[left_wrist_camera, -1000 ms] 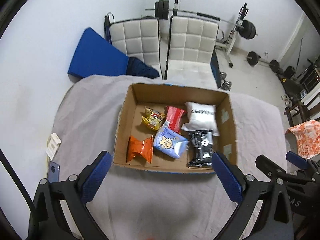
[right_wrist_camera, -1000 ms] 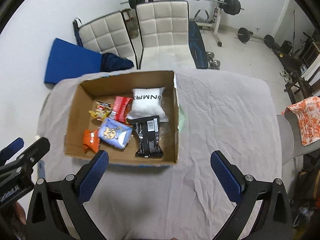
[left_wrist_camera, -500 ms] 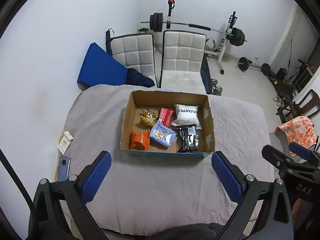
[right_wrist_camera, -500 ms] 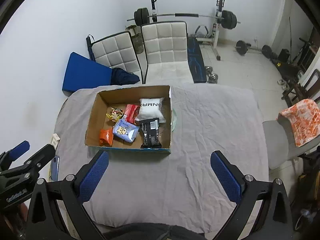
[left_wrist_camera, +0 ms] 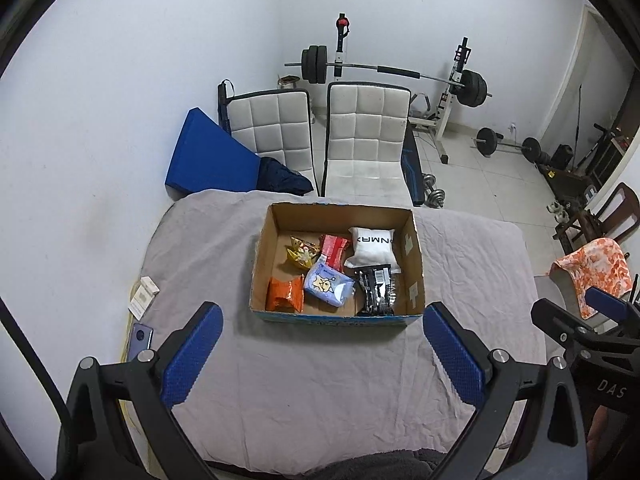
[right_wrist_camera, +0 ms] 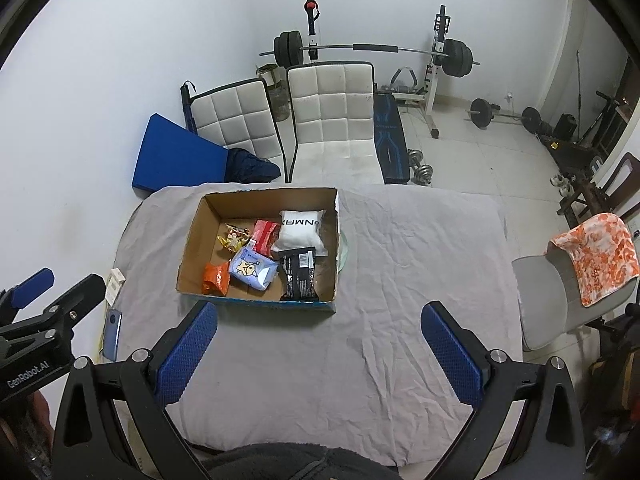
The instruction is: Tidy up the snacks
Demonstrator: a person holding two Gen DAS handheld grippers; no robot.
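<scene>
Cardboard box (left_wrist_camera: 336, 316) sits at the centre of both frames on a table draped in grey cloth (left_wrist_camera: 320, 380), holding all six snack packs: orange pack (left_wrist_camera: 285, 294), pale blue pouch (left_wrist_camera: 329, 289), black pack (left_wrist_camera: 376, 289), white pillow pack (left_wrist_camera: 374, 245), red pack (left_wrist_camera: 333, 249) half tucked under its neighbours, and yellow pack (left_wrist_camera: 302, 254), print too small to read. Left gripper (left_wrist_camera: 322, 352) and right gripper (right_wrist_camera: 318, 350) both hang released, blue pads wide apart and empty, low in their frames. Something pale green (right_wrist_camera: 343, 252) peeks from behind the box's right wall, mostly hidden. A phone (left_wrist_camera: 139, 340) lies at the cloth's left edge.
</scene>
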